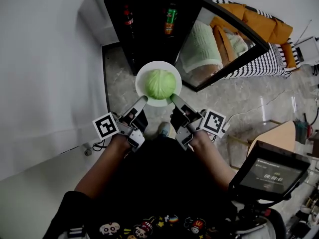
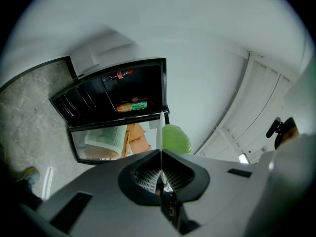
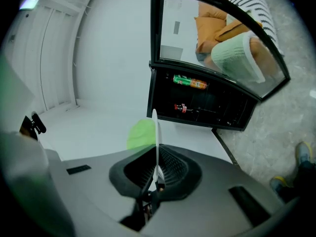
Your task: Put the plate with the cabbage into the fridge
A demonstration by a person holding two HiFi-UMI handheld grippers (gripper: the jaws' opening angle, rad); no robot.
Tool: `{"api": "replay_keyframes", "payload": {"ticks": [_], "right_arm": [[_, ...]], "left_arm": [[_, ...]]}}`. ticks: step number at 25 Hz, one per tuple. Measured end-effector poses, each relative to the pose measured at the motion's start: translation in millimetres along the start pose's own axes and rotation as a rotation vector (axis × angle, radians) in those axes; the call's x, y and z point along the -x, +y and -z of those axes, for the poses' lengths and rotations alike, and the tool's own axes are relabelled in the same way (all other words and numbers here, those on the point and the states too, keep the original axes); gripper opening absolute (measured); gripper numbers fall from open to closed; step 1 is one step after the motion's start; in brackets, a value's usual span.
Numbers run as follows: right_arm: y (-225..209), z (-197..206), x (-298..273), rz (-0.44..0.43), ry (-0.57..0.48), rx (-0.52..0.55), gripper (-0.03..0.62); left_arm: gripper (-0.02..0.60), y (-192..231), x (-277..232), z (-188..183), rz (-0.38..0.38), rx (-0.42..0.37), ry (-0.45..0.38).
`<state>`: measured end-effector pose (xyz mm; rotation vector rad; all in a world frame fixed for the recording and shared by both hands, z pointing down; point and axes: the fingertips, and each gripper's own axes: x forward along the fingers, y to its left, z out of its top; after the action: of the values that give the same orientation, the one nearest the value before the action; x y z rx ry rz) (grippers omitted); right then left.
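A white plate (image 1: 143, 78) carrying a green cabbage (image 1: 160, 83) hangs in the air in front of the open black fridge (image 1: 144, 29). My left gripper (image 1: 144, 100) is shut on the plate's near-left rim, and my right gripper (image 1: 173, 98) is shut on its near-right rim. In the left gripper view the plate (image 2: 159, 132) shows edge-on between the jaws, with the cabbage (image 2: 176, 138) just beyond. The right gripper view shows the plate's edge (image 3: 156, 132) the same way, the cabbage (image 3: 140, 133) to its left.
The fridge's glass door (image 1: 224, 39) stands swung open to the right. Two bottles, one dark (image 1: 128, 18) and one green (image 1: 171, 19), stand on an upper shelf. A white wall (image 1: 45, 63) runs along the left. A wooden table (image 1: 276, 138) and a screen (image 1: 269, 173) are at the right.
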<state>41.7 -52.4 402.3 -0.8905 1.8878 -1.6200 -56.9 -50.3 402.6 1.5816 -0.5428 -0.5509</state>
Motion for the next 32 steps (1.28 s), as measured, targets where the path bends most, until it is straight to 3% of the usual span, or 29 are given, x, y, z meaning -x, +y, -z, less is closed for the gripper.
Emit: {"api": "replay_keyframes", "payload": {"ticks": [6, 32], "right_arm": [[-7.4, -6.3, -5.7, 0.014, 0.094, -0.024, 0.021], [-12.4, -5.3, -7.1, 0.036, 0.143, -0.032, 0.021]], "left_arm": [[0.011, 4.5, -1.5, 0.6, -0.04, 0.019, -0.082], [0.011, 9.8, 1.1, 2.6, -0.047, 0.028, -0.127]]}}
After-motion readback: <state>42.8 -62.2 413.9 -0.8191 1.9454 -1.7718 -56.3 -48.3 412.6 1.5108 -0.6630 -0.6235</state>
